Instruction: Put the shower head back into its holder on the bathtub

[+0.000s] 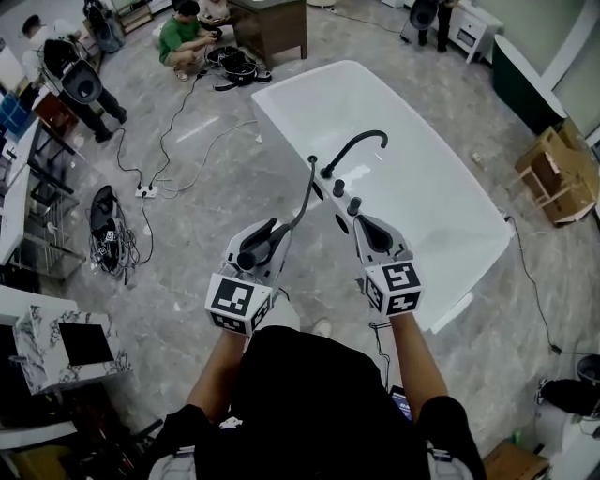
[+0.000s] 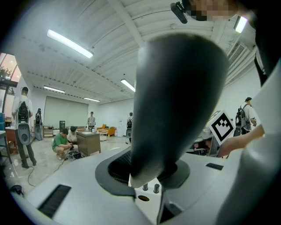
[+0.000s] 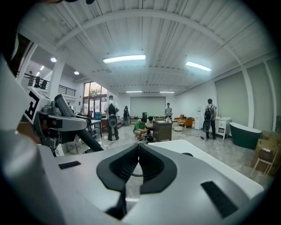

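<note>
My left gripper [image 1: 269,236] is shut on the black shower head [image 1: 255,251], which lies along its jaws. In the left gripper view the shower head [image 2: 175,101] fills the middle as a dark rounded mass above the pads. Its black hose [image 1: 305,202] curves up to the rim of the white bathtub [image 1: 422,187]. A black curved faucet [image 1: 358,145] and two black knobs [image 1: 345,195] stand on that near rim. My right gripper [image 1: 362,223] hovers just right of the knobs, shut on nothing, its pads meeting [image 3: 138,154]. I cannot make out the holder.
People crouch by a wooden desk [image 1: 272,23] at the far end, with cables [image 1: 178,131] trailing over the floor. Another person stands at the far left [image 1: 80,80]. A wooden crate [image 1: 558,173] and a dark green tub [image 1: 525,80] sit to the right.
</note>
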`<state>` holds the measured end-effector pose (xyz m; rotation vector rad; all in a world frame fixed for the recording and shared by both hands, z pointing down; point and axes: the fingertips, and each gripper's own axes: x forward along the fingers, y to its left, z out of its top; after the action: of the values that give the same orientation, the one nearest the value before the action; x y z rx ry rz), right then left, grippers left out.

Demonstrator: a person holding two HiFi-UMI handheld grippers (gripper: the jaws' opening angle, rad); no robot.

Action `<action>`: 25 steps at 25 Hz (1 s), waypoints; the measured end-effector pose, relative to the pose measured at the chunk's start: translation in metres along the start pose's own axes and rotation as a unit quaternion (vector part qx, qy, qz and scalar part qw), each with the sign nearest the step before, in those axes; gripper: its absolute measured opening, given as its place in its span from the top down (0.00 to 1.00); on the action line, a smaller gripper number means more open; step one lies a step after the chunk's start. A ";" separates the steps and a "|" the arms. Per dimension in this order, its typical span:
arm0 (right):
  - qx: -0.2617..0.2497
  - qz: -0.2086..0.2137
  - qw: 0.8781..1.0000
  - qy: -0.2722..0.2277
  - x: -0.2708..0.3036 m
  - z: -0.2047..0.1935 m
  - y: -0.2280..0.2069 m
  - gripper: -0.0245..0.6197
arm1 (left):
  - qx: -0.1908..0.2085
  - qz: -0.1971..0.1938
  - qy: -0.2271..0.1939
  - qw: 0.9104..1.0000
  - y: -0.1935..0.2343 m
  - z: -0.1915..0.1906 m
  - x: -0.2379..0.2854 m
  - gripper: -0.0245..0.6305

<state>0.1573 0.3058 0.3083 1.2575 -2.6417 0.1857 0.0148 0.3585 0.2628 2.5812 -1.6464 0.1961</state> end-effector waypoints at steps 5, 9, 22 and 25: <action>0.005 0.008 1.000 -0.001 0.011 -0.001 -0.011 0.93 | 0.001 0.011 -0.007 1.000 0.006 0.006 0.013 0.78; 0.005 0.008 1.000 0.003 0.022 -0.002 -0.022 0.93 | 0.002 0.011 -0.010 1.000 0.011 0.010 0.028 0.78; -0.005 -0.002 1.000 0.024 0.113 0.006 -0.057 0.93 | -0.015 -0.008 -0.019 1.000 0.082 0.014 0.116 0.78; -0.004 -0.003 1.000 0.031 0.144 0.011 -0.067 0.93 | -0.014 -0.016 -0.014 1.000 0.104 0.015 0.141 0.78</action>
<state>0.1198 0.1535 0.3336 1.2363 -2.5844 0.2104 -0.0195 0.1863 0.2683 2.5993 -1.6047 0.1335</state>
